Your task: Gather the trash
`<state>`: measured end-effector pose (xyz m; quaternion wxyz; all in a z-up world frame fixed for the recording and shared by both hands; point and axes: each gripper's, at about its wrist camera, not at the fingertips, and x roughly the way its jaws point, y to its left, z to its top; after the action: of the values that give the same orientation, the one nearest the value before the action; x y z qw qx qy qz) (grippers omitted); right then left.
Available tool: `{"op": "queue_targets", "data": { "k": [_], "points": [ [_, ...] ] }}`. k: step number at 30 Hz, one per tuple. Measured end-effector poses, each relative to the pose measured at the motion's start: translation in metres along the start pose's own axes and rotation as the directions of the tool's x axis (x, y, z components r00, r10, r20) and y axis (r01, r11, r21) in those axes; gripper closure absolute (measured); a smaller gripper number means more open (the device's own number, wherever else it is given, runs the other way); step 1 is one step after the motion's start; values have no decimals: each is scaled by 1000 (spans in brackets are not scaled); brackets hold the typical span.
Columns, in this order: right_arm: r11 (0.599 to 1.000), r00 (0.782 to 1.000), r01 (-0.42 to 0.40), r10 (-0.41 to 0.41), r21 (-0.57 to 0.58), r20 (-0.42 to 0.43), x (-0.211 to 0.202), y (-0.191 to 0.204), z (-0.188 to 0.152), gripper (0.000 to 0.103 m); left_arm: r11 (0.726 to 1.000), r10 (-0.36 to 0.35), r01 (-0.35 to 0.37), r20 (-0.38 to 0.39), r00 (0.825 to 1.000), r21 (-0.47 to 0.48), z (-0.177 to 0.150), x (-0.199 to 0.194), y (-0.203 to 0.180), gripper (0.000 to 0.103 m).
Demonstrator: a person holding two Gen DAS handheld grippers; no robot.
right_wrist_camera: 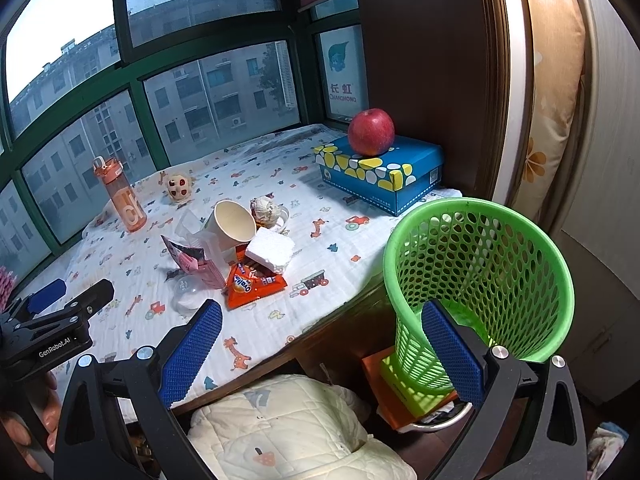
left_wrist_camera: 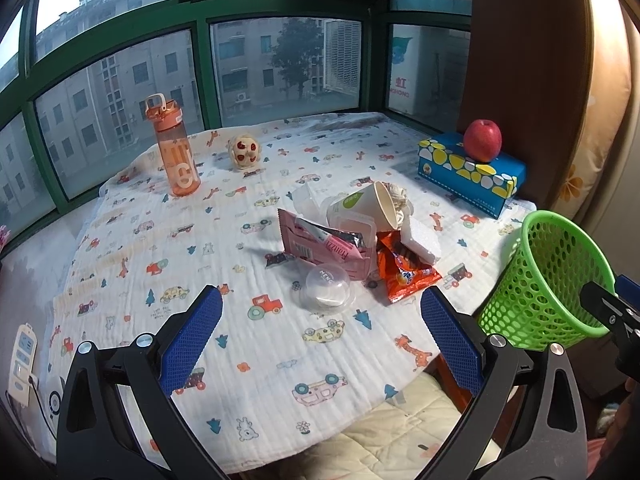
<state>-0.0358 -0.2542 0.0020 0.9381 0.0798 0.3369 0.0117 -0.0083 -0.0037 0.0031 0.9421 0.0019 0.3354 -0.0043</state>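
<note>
A cartoon-print cloth point(left_wrist_camera: 200, 248) covers the worktop point(right_wrist_camera: 320, 344) beneath green-framed windows point(left_wrist_camera: 200, 68) — litter pile point(left_wrist_camera: 352, 232) mid-cloth, green basket point(right_wrist_camera: 476, 276) beside its edge. Both grippers — left point(left_wrist_camera: 322, 320), right point(right_wrist_camera: 322, 328) — hold jaws apart, empty.

Two wrist fisheyes, both aimed at the same table from the near edge

We get the left wrist view from above the near left side, facing the green-framed window point(left_wrist_camera: 202, 80) across the cartoon-print white tablecloth point(left_wrist_camera: 160, 240), blue-padded left gripper point(left_wrist_camera: 322, 344) low in frame. The right wrist view sits further right and off the edge, looking down past the right gripper point(right_wrist_camera: 322, 350) onto the green perforated plastic basket point(right_wrist_camera: 476, 280), close up. Both share the pile of wrappers and cups point(left_wrist_camera: 352, 236), the red apple point(right_wrist_camera: 371, 132) and that basket.
</note>
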Motion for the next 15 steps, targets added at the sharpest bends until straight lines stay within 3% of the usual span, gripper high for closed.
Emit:
{"op": "queue_targets", "data": {
  "k": [15],
  "points": [
    [1000, 1000, 1, 0, 8, -8, 6, -3, 0, 6, 1000, 5, -5, -9, 1000, -1, -2, 6, 0, 5]
  ]
}}
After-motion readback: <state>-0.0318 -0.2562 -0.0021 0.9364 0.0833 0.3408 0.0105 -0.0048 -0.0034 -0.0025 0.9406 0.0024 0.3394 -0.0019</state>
